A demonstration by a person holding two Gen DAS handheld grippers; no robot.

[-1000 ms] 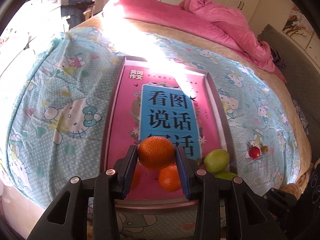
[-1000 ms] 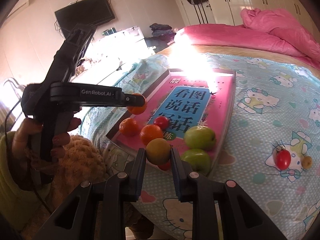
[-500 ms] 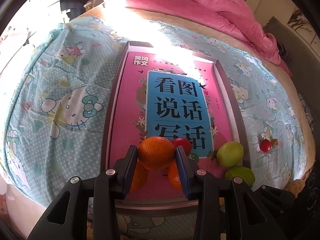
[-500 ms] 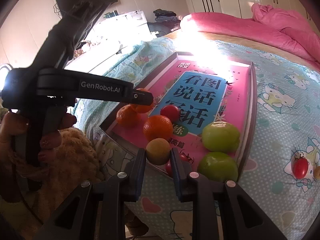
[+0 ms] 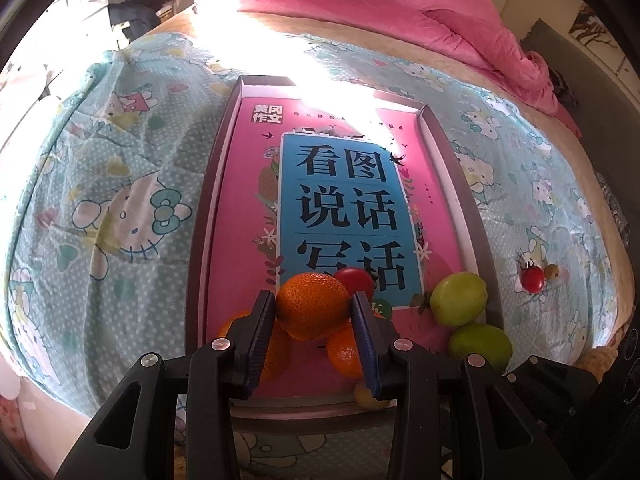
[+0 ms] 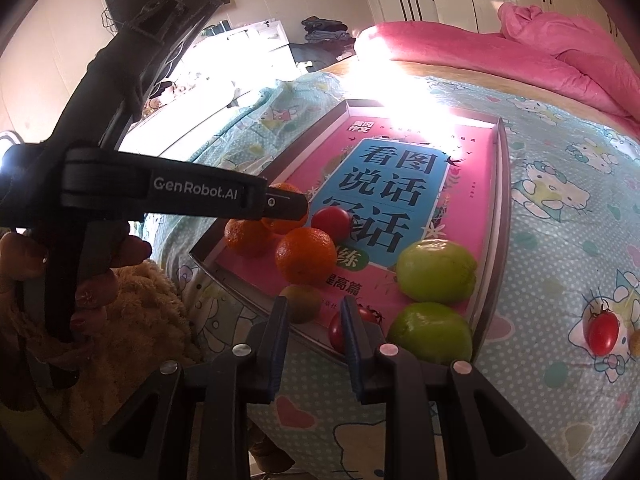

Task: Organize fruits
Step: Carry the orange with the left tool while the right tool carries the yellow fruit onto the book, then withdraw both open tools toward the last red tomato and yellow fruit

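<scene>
Orange mandarin [image 5: 313, 305] clamped in your left claw [image 5: 314, 312], held just above near end of tray [image 5: 198, 240], over other oranges. Right claw [image 6: 314, 320] parted, gripping nothing; small yellow-green fruit [image 6: 302, 302] sits just ahead between its fingers, apparently resting on near tray edge, though contact unclear. Two green fruits [image 6: 436, 272] at tray's near right corner. Cherry tomato [image 6: 603, 330] lies outside tray on bed sheet [image 6: 560, 240], well right of right claw; that claw nearer, so likely your next pick.
</scene>
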